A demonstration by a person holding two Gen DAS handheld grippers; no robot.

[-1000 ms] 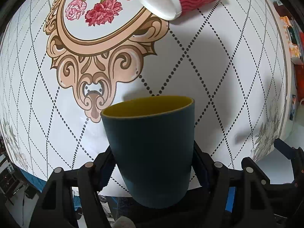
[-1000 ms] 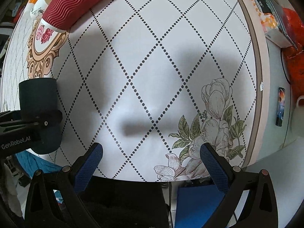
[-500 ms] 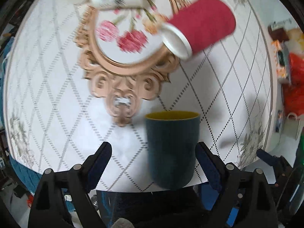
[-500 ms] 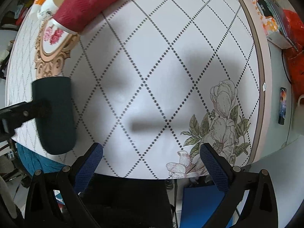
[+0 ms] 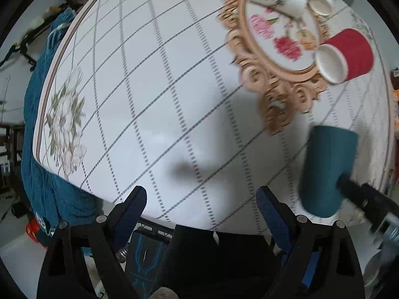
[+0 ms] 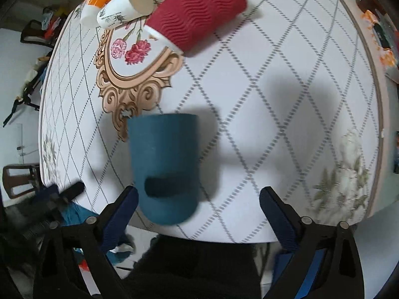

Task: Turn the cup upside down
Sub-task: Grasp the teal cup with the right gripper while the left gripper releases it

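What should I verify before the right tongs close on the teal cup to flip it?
1. Left tongs free of the teal cup: ok. They are open and empty, and the cup stands off to their right.
2. Right tongs open: ok. The fingers are wide apart.
3. Cup centred between the right tongs: not ok. It sits much closer to the left finger.
4. Cup flipped: not ok. Its wide end appears to be up.
5. Room to turn: ok. The red cup lies on its side farther back, apart from the teal cup.
6. Cup's footing near the edge of the table: cannot tell, because the image is blurred.
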